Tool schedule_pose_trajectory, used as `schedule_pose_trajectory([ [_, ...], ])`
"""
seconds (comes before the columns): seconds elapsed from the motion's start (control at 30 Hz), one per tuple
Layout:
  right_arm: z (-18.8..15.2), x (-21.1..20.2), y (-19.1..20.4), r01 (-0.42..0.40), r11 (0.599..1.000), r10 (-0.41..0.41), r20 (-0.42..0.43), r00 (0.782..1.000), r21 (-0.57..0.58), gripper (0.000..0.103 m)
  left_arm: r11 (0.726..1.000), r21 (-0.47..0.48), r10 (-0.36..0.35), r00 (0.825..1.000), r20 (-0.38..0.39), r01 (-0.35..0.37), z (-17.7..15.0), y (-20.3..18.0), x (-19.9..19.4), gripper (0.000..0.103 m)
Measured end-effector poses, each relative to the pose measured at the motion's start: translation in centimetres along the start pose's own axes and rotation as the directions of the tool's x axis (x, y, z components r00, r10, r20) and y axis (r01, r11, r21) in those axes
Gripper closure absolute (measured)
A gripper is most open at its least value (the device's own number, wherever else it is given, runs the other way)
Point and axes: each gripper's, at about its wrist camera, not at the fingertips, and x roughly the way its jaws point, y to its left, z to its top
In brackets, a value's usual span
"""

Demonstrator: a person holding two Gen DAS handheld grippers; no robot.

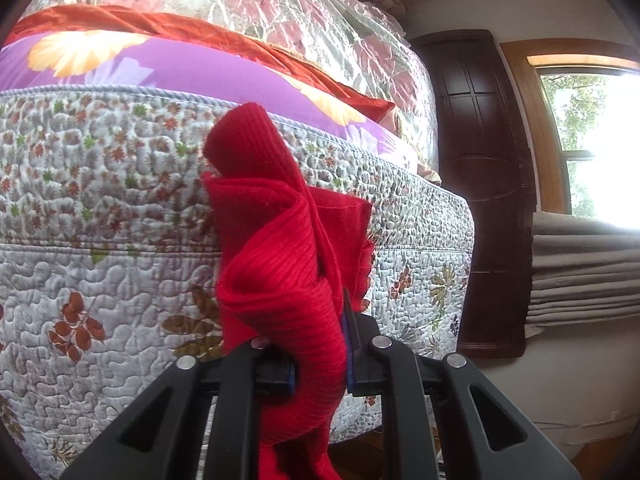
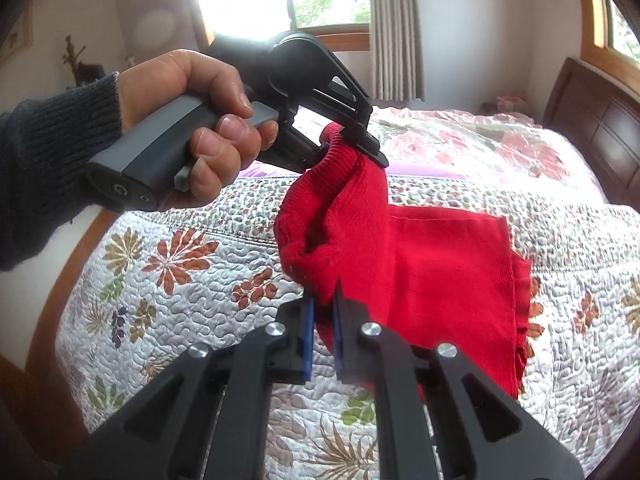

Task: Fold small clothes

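Observation:
A small red knit garment (image 2: 436,264) hangs in the air above the quilted bed, held at two points. My left gripper (image 1: 320,356) is shut on a bunched ribbed part of the red garment (image 1: 276,248), which rises between its fingers. In the right wrist view the left gripper (image 2: 352,148) appears above, gripped by a hand (image 2: 200,120) in a dark sleeve, pinching the garment's upper edge. My right gripper (image 2: 322,312) is shut on the garment's lower left edge. The rest of the cloth drapes to the right, its frayed hem hanging down.
The bed's floral quilt (image 2: 180,272) lies below. A folded purple and red bedding pile (image 1: 120,64) and a pink floral cover (image 2: 480,140) sit further back. A dark wooden headboard (image 1: 480,184), curtains (image 2: 394,28) and windows stand behind.

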Motion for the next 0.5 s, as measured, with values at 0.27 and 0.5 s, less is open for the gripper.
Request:
schedule_pose_trajectory([
  [0.27, -0.9, -1.2, -3.8, -0.016, 0.996, 0.015, 0.011, 1.0, 0.086, 0.097, 0.996, 0.029, 0.087, 0.996, 0.0, -0.087, -0.2, -3.4, 2.3, 0.087],
  [0.5, -1.8, -1.4, -7.6, -0.019, 0.988, 0.017, 0.015, 1.0, 0.154, 0.097, 0.989, 0.044, 0.142, 0.99, -0.015, -0.141, -0.1, -5.5, 5.7, 0.087],
])
